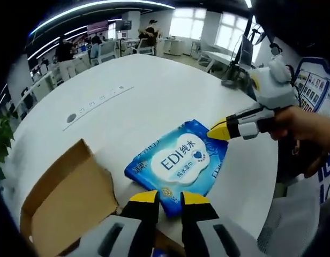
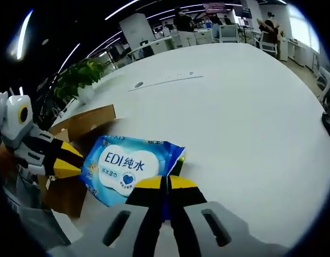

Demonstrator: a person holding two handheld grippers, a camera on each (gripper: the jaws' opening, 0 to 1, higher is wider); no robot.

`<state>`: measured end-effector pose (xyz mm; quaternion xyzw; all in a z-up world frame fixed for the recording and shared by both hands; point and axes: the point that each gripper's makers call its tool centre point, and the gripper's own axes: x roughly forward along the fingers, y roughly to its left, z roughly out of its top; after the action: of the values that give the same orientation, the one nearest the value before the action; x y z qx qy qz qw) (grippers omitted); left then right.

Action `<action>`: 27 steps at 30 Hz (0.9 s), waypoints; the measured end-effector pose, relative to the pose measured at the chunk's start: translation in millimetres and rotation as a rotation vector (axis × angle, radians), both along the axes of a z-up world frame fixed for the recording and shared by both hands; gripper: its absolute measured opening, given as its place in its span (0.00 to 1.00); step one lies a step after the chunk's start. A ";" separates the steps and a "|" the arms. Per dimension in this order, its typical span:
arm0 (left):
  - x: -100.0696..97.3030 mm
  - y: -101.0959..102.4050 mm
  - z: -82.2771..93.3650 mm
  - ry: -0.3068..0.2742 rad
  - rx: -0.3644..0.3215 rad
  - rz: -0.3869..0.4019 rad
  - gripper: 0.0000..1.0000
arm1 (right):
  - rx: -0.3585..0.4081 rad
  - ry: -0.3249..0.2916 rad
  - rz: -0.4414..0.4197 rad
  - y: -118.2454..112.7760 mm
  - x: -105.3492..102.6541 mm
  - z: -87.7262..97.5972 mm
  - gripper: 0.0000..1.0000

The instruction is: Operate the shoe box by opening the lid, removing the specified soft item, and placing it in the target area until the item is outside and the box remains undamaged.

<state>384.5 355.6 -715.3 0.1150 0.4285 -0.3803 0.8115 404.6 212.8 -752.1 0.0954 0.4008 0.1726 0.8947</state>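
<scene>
Soft item: a blue and white soft plastic pack of wet wipes [image 1: 178, 166] printed "EDI", out of the box and flat on the white round worktop [image 1: 154, 91], just beside the box.

Box: a brown cardboard shoe box [image 1: 68, 201] with its flap up, seemingly undamaged; the left claw's view has it close beside the pack's near corner.

Right claw: [image 2: 165, 184] its yellow-tipped jaws are pressed together on the pack's edge farthest from the box, so it has hold of the pack.

Left claw: [image 1: 169, 199] jaws a small way apart and gripping nothing; they hover over the pack's corner nearest the box, and I cannot tell whether they touch it.

Key relation: the pack lies straight ahead of both claws, caught between them, its long axis running roughly from the left claw toward the right claw. The right claw is the one in charge; letting go or sliding the pack away from the box looks like what remains.

What each view adds: the left gripper view shows the right claw [image 1: 217, 131] side-on, nipping the pack's far corner, with a person's hand behind it. The right gripper view shows the left claw [image 2: 74, 160] beside the pack's box-side end, and a green potted plant [image 2: 79, 75] beyond the box.

Progress: judged nearly done.
</scene>
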 end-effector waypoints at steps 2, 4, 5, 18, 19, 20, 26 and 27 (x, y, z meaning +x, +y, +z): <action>-0.9 2.9 5.4 -0.006 -0.017 0.005 0.17 | -0.005 -0.006 0.004 -0.9 -1.0 2.2 0.04; -2.1 7.4 9.9 -0.009 -0.032 0.015 0.18 | -0.011 -0.013 0.004 -2.3 -1.0 3.7 0.04; -2.7 9.3 11.3 -0.010 -0.037 0.018 0.19 | -0.019 -0.020 0.004 -3.8 -1.0 5.2 0.04; -16.5 44.5 29.5 -0.040 -0.060 0.035 0.27 | -0.153 -0.100 0.174 0.0 -14.9 29.3 0.17; -18.2 49.2 30.5 -0.038 -0.060 0.038 0.27 | -0.164 -0.099 0.189 1.7 -17.5 31.9 0.18; -18.8 52.1 30.8 -0.038 -0.062 0.041 0.27 | -0.170 -0.106 0.200 3.0 -18.6 34.1 0.19; -26.7 72.8 29.0 -0.041 -0.057 0.045 0.29 | -0.183 -0.120 0.258 13.6 -26.3 48.0 0.24; -29.0 76.7 28.4 -0.040 -0.056 0.040 0.29 | -0.189 -0.129 0.277 16.7 -27.8 52.1 0.24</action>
<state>355.5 432.3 -686.9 0.0910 0.4038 -0.3735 0.8302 376.8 229.5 -700.0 -0.0564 0.3664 0.2615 0.8912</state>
